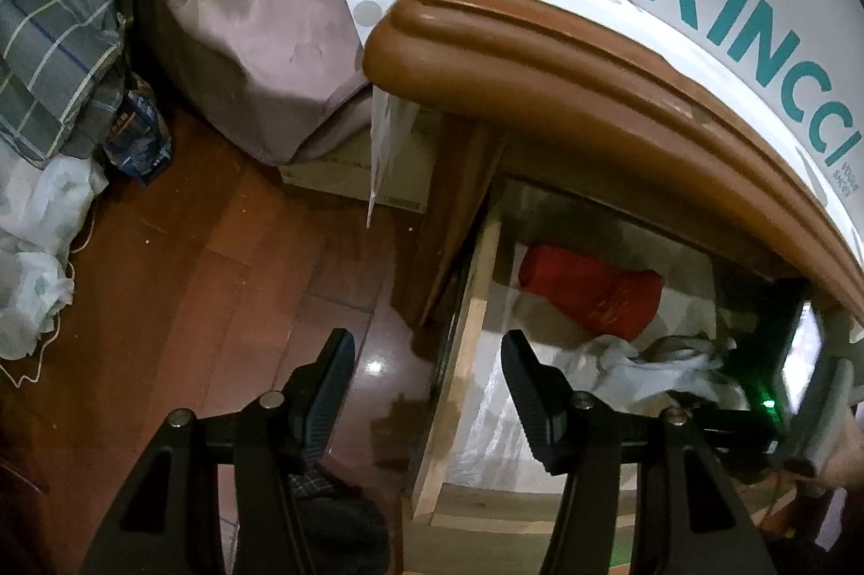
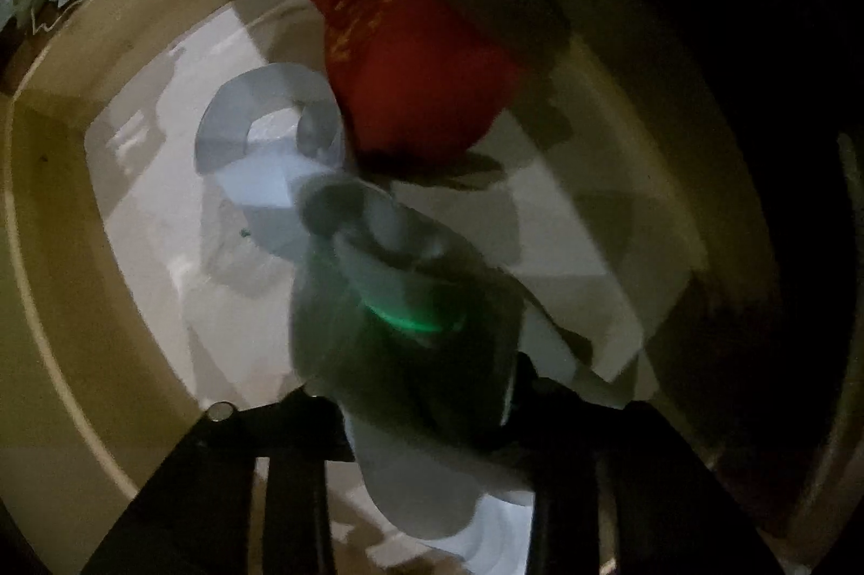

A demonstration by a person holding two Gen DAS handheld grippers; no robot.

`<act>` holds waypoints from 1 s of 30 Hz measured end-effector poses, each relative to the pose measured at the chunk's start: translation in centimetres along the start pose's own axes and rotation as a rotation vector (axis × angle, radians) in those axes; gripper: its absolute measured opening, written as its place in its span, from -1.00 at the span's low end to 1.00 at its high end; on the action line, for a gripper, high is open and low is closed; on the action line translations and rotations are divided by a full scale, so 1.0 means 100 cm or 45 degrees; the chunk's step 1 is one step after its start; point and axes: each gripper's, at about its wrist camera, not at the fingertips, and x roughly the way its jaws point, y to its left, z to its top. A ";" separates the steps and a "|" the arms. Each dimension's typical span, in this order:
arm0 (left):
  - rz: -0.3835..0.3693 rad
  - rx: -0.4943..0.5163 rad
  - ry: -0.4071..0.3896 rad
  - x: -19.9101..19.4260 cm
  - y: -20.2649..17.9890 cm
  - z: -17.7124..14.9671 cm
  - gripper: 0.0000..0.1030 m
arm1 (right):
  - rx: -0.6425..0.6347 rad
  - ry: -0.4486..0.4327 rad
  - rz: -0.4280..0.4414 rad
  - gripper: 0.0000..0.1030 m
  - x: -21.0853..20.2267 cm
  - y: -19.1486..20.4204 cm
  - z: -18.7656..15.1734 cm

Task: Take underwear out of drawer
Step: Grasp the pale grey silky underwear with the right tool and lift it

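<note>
The wooden drawer [image 1: 478, 305] stands pulled out under the brown nightstand top [image 1: 540, 51]. Inside lie a red folded garment [image 1: 591, 291] and pale grey underwear [image 1: 648, 362]. My left gripper [image 1: 426, 370] is open and empty, straddling the drawer's left wall above the floor. My right gripper [image 2: 410, 359] is inside the drawer, shut on the pale underwear [image 2: 389, 283], which bunches over the hidden fingers. The red garment [image 2: 399, 51] lies just beyond it on the white liner. The right gripper's body with its green light shows in the left wrist view [image 1: 756, 397].
A white XINCCI shoe box [image 1: 745, 13] sits on the nightstand. A bed with a mauve sheet [image 1: 254, 13] is to the left, across a strip of wood floor [image 1: 227, 283]. Plaid bedding [image 1: 54, 35] and plastic bags [image 1: 38, 251] lie at far left.
</note>
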 end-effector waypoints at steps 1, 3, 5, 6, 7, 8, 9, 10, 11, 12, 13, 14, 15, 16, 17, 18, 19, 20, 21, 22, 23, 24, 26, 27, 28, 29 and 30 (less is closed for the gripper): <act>0.001 0.002 0.001 0.000 0.000 0.000 0.12 | 0.018 0.002 0.000 -0.51 -0.004 -0.002 -0.002; 0.000 -0.001 0.003 0.001 -0.001 0.000 0.12 | 0.049 0.008 0.016 -0.52 -0.008 -0.004 -0.007; -0.007 -0.002 0.006 0.000 -0.001 0.000 0.12 | 0.084 0.004 0.025 -0.54 -0.013 -0.004 -0.014; -0.011 0.000 0.004 0.000 -0.001 0.000 0.12 | 0.100 0.008 0.030 -0.56 -0.014 -0.004 -0.017; -0.012 0.007 0.002 0.000 -0.002 0.000 0.12 | 0.134 0.008 0.040 -0.56 -0.016 -0.004 -0.022; -0.007 0.013 0.002 0.000 -0.003 -0.001 0.12 | 0.152 0.000 0.035 -0.56 -0.018 -0.002 -0.025; -0.002 0.020 0.002 -0.001 -0.004 -0.001 0.12 | 0.170 -0.008 0.034 -0.57 -0.021 -0.001 -0.028; -0.002 0.023 0.000 0.000 -0.005 -0.002 0.12 | 0.187 -0.015 0.040 -0.57 -0.022 0.002 -0.029; 0.001 0.025 0.000 0.000 -0.005 -0.002 0.12 | 0.218 -0.024 0.043 -0.57 -0.025 0.003 -0.031; 0.005 0.027 0.005 0.001 -0.006 -0.002 0.12 | 0.248 -0.033 0.040 -0.57 -0.026 0.007 -0.032; 0.004 0.028 0.007 0.002 -0.006 -0.002 0.12 | 0.301 -0.057 0.047 -0.57 -0.027 0.006 -0.047; 0.002 0.029 0.008 0.003 -0.007 -0.002 0.12 | 0.351 -0.083 0.060 -0.57 -0.031 0.004 -0.051; 0.002 0.030 0.010 0.003 -0.007 -0.002 0.12 | 0.406 -0.108 0.074 -0.57 -0.035 0.004 -0.054; -0.002 0.034 0.007 0.002 -0.008 -0.003 0.12 | 0.478 -0.145 0.084 -0.57 -0.041 0.001 -0.061; -0.003 0.039 0.001 0.002 -0.009 -0.003 0.12 | 0.522 -0.170 0.086 -0.57 -0.044 0.001 -0.062; -0.001 0.050 0.002 0.003 -0.010 -0.003 0.12 | 0.568 -0.195 0.089 -0.57 -0.045 0.005 -0.066; 0.009 0.067 0.001 0.003 -0.013 -0.004 0.12 | 0.638 -0.230 0.095 -0.57 -0.051 0.003 -0.065; 0.016 0.083 -0.001 0.004 -0.015 -0.005 0.12 | 0.680 -0.253 0.097 -0.57 -0.056 0.002 -0.068; 0.025 0.106 -0.002 0.004 -0.019 -0.006 0.12 | 0.723 -0.277 0.098 -0.57 -0.064 0.003 -0.070; 0.029 0.127 -0.004 0.005 -0.022 -0.008 0.13 | 0.757 -0.293 0.101 -0.57 -0.072 -0.002 -0.075; 0.028 0.143 -0.008 0.005 -0.025 -0.008 0.13 | 0.795 -0.312 0.101 -0.57 -0.082 -0.004 -0.082; 0.025 0.172 -0.014 0.005 -0.029 -0.010 0.12 | 0.828 -0.327 0.097 -0.57 -0.084 -0.005 -0.085; 0.032 0.216 -0.020 0.006 -0.037 -0.012 0.13 | 0.883 -0.354 0.084 -0.57 -0.100 -0.016 -0.092; 0.033 0.243 -0.026 0.006 -0.042 -0.013 0.12 | 0.908 -0.366 0.078 -0.57 -0.108 -0.017 -0.099; 0.036 0.267 -0.030 0.006 -0.046 -0.015 0.12 | 0.938 -0.381 0.074 -0.57 -0.110 -0.017 -0.103; 0.037 0.290 -0.032 0.006 -0.050 -0.016 0.12 | 0.969 -0.402 0.067 -0.57 -0.114 -0.019 -0.107; 0.032 0.309 -0.036 0.006 -0.054 -0.018 0.12 | 0.983 -0.415 0.061 -0.57 -0.119 -0.020 -0.113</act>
